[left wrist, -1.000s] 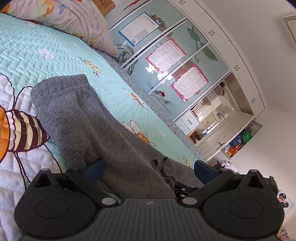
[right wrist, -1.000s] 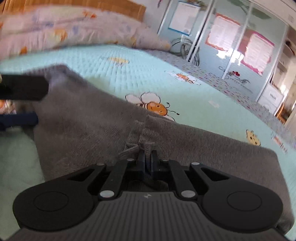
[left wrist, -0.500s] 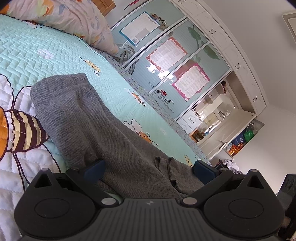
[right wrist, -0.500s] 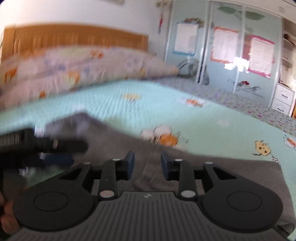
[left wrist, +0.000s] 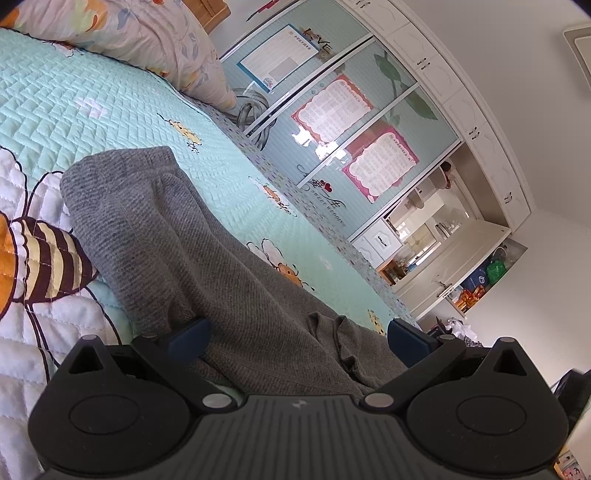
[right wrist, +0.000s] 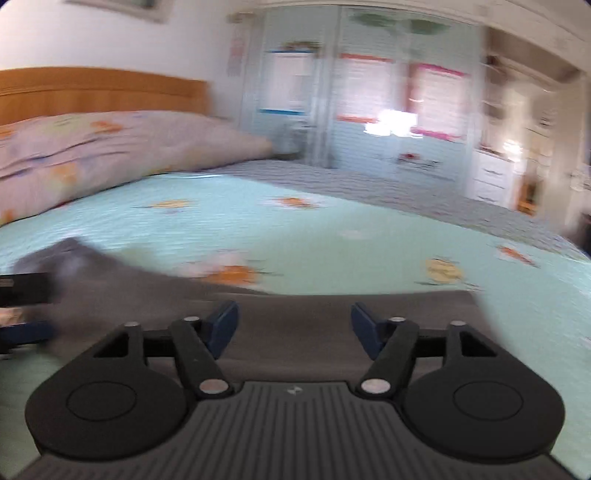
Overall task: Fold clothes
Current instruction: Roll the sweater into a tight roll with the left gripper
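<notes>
A grey knit garment (left wrist: 192, 243) lies stretched across the mint quilted bed (left wrist: 110, 99), with a bunched fold near its middle. My left gripper (left wrist: 297, 338) hovers open just over the near part of the cloth, holding nothing. In the blurred right wrist view the same grey garment (right wrist: 332, 314) lies flat below my right gripper (right wrist: 293, 326), which is open and clear of the cloth. The left gripper's dark fingers (right wrist: 22, 288) show at that view's left edge.
A floral pillow (left wrist: 122, 33) and wooden headboard (right wrist: 99, 92) sit at the bed's head. Sliding wardrobe doors with posters (left wrist: 351, 122) stand beyond the bed's far side. A large bee pattern (left wrist: 37, 254) covers the quilt to the left of the garment.
My right gripper went from shut on the garment's bunched fold to open, and lifted up and back from it. The left gripper stayed open and barely moved.
</notes>
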### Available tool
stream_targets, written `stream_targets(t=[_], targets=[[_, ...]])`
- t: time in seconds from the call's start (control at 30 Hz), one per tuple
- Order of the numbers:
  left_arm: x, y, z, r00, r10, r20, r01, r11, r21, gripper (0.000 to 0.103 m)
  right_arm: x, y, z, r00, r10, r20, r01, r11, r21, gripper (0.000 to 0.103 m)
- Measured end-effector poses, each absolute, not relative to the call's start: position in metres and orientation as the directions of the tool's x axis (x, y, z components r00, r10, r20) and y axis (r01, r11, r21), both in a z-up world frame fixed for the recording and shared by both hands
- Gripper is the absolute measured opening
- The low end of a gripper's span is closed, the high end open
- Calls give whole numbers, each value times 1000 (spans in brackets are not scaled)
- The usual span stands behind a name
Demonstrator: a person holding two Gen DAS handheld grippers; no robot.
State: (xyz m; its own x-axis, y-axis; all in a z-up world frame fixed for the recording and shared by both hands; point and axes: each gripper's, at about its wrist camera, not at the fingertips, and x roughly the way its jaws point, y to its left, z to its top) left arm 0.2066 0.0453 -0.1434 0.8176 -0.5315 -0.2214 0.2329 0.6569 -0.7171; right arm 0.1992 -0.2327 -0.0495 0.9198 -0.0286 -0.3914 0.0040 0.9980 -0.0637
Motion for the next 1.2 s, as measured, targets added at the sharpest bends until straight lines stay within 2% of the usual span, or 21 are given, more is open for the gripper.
stream_targets(t=[0.07, 0.1, 0.13, 0.23, 0.27, 0.33, 0.37, 0.4, 0.47, 0.57, 0.67, 0.77, 0.87, 1.0, 1.17, 1.2], targets=[[205, 44, -138, 818, -531, -223, 232, 658, -716, 102, 207, -283, -62, 879, -41, -474, 90, 993, 82, 72], [203, 43, -138, 818, -530, -224, 232, 660, -715, 102, 210, -308, -71, 859, 11, -512, 104, 975, 196, 71], [202, 43, -138, 819, -529, -224, 231, 661, -714, 102, 207, -326, -76, 855, 77, -513, 97, 948, 304, 68], [200, 43, -138, 820, -527, -223, 231, 662, -713, 102, 192, -340, -66, 884, 139, -446, 71, 904, 422, 69], [199, 44, -139, 821, -527, -220, 232, 660, -714, 102, 187, -342, -60, 907, 147, -396, 54, 889, 455, 69], [199, 45, -139, 822, -529, -212, 234, 653, -720, 102, 177, -350, -53, 938, 116, -328, 62, 873, 485, 76], [197, 49, -138, 823, -529, -206, 228, 640, -733, 102, 178, -356, -54, 937, 87, -338, 96, 867, 489, 80], [196, 53, -136, 824, -529, -201, 220, 626, -748, 102, 178, -362, -59, 926, 82, -368, 124, 856, 502, 79], [191, 66, -136, 836, -515, -190, 182, 587, -789, 102, 177, -373, -69, 905, 74, -418, 176, 832, 527, 67], [182, 98, -142, 869, -460, -184, 80, 497, -864, 102, 143, -377, -61, 943, 49, -329, 139, 840, 525, 70], [173, 129, -147, 897, -402, -186, -16, 389, -921, 102, 109, -378, -62, 945, 21, -325, 147, 863, 483, 70], [184, 146, -157, 896, -406, -181, -74, 264, -962, 102, 85, -389, -79, 941, 15, -339, 173, 839, 516, 71], [205, 148, -157, 888, -388, -247, -174, 214, -961, 102, 75, -402, -97, 933, 8, -360, 211, 798, 565, 71], [233, 138, -150, 857, -363, -365, -286, 254, -924, 102, 77, -408, -114, 934, 12, -356, 229, 746, 625, 71], [243, 121, -143, 851, -356, -386, -262, 349, -900, 101, 76, -412, -120, 948, 30, -316, 200, 717, 668, 73], [244, 118, -143, 852, -346, -393, -258, 375, -890, 94, 75, -414, -121, 951, 35, -306, 191, 712, 676, 73]])
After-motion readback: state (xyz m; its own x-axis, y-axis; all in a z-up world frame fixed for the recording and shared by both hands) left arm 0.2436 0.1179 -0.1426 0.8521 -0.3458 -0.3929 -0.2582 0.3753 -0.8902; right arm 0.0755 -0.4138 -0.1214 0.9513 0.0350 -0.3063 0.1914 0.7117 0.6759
